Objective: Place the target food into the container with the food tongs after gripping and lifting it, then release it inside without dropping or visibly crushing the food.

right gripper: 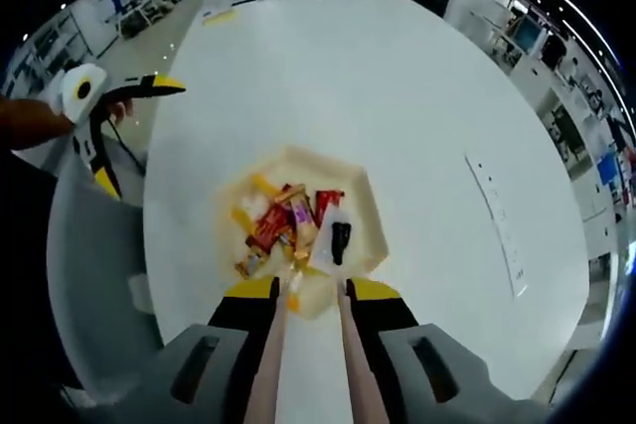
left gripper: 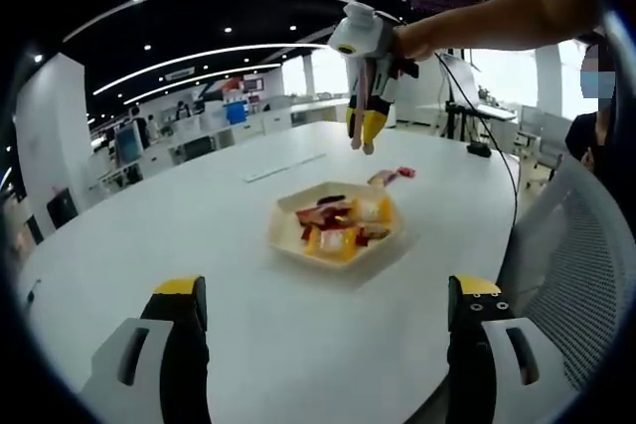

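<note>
The right gripper was clenched on the pale wooden food tongs, its 2 jaws pressing the 2 arms from outside, and it hung above the cream hexagonal tray on the round white table. The tongs' tips lay over the tray's near rim; whether they pinched anything could not be told, since the tips were lost against the wrappers there. The left gripper sat low and near the table edge, jaws spread wide and holding nothing. The food, a heap of small foil-wrapped snacks in red, yellow and orange, lay inside the tray, with 1 more red-and-white wrapped piece on the table just beyond it. Such pieces looked light, with slick, crinkly wrappers and probably brittle or soft contents, so a firm squeeze would likely dent them. The safer hold seemed to be across a packet's narrow middle, on one lying uppermost, with gentle closing pressure.
</note>
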`<state>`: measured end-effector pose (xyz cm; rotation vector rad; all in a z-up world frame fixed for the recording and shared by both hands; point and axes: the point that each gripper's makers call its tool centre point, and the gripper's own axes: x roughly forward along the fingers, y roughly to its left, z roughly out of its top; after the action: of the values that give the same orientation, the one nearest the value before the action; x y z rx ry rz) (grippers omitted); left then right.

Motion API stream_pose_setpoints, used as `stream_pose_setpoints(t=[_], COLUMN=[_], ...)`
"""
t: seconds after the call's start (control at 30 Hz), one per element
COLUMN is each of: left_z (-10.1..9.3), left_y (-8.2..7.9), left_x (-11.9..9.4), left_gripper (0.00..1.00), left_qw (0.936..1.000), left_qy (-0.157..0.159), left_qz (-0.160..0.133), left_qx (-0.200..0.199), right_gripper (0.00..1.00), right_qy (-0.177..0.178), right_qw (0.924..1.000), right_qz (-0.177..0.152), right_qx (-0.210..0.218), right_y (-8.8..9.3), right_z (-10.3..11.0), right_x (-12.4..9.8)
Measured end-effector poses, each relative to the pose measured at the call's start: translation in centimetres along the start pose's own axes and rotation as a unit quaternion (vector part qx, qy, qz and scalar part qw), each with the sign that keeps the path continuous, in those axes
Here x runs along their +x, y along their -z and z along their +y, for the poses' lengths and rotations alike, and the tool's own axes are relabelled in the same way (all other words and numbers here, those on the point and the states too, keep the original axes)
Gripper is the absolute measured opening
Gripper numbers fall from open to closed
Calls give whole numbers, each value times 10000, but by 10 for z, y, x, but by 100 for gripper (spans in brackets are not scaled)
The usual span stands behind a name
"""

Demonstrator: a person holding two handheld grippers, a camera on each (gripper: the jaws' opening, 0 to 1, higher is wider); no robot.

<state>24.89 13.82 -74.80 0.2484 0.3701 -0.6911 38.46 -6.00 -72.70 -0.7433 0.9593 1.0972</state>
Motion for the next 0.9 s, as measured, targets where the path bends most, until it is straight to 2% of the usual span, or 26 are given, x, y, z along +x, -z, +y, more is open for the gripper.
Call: stream_pose_setpoints(t=[0.13, 0.47, 0.8, 0.9], left_z=[-1, -2, -2, -3], left_y=[0, 2, 4, 4], left_x=[0, 1, 1, 2], left_gripper=[98, 98, 98, 98], left_qw=[10000, 10000, 9999, 9999], left_qy=[17, 37, 42, 43], left_qz=[17, 63, 104, 120], left_qx=[20, 38, 35, 38], right_gripper=[26, 27, 27, 27], right_qy=[81, 212, 233, 147], right_qw=[10000, 9997, 9997, 9998], right_qz=[-11, -72, -62, -96], right_qx=[-17, 78, 88, 42], right_y=[15, 37, 59, 65], right_z=[-9, -24, -35, -36], right_x=[-6, -20, -17, -16])
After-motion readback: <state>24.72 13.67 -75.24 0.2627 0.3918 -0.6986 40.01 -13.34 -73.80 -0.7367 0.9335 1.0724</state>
